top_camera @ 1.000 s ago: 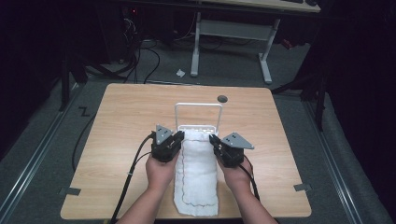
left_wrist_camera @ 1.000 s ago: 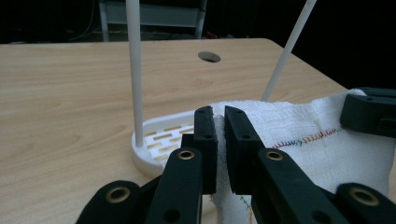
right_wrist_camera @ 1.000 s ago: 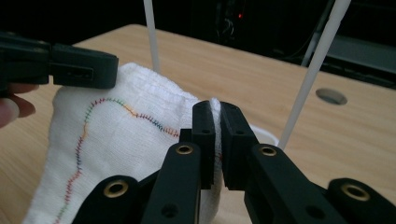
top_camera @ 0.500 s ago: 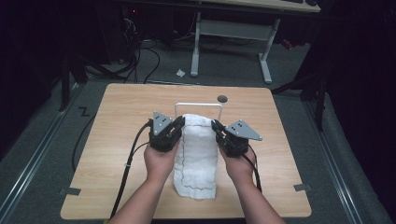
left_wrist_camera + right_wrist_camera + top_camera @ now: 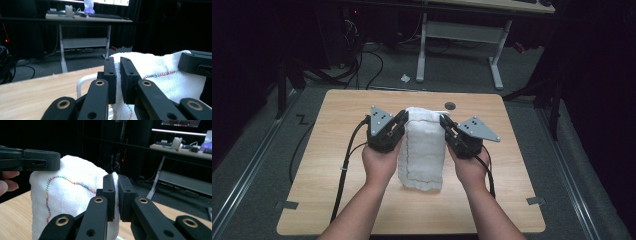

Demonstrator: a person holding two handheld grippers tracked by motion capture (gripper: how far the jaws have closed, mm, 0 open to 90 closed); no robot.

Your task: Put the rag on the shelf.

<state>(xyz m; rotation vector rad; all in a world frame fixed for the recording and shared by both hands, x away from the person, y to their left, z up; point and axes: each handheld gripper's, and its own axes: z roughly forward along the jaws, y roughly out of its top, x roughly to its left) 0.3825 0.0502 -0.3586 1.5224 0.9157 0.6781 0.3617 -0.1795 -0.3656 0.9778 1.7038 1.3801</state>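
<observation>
A white towel [image 5: 422,150] with a coloured stitched seam hangs by its top edge between my two grippers, and its lower end rests on the wooden table [image 5: 337,130]. My left gripper [image 5: 403,117] is shut on the towel's upper left corner, and my right gripper [image 5: 443,121] is shut on the upper right corner. The left gripper view has my left gripper [image 5: 117,75] pinching the towel [image 5: 160,82], with the other gripper [image 5: 197,62] at the right. In the right gripper view my right gripper [image 5: 116,192] clamps the towel [image 5: 72,195], and the other gripper [image 5: 32,161] grips the far corner.
A white rounded rack bar [image 5: 82,83] stands just behind the towel on the table. A black round grommet [image 5: 450,105] sits near the far edge. Beyond the table are a desk frame [image 5: 457,35] and floor cables [image 5: 362,60].
Both grippers have lifted the towel's far end off the table and carried it forward. It lay flat a second ago; now it hangs upright and hides the white rack.
</observation>
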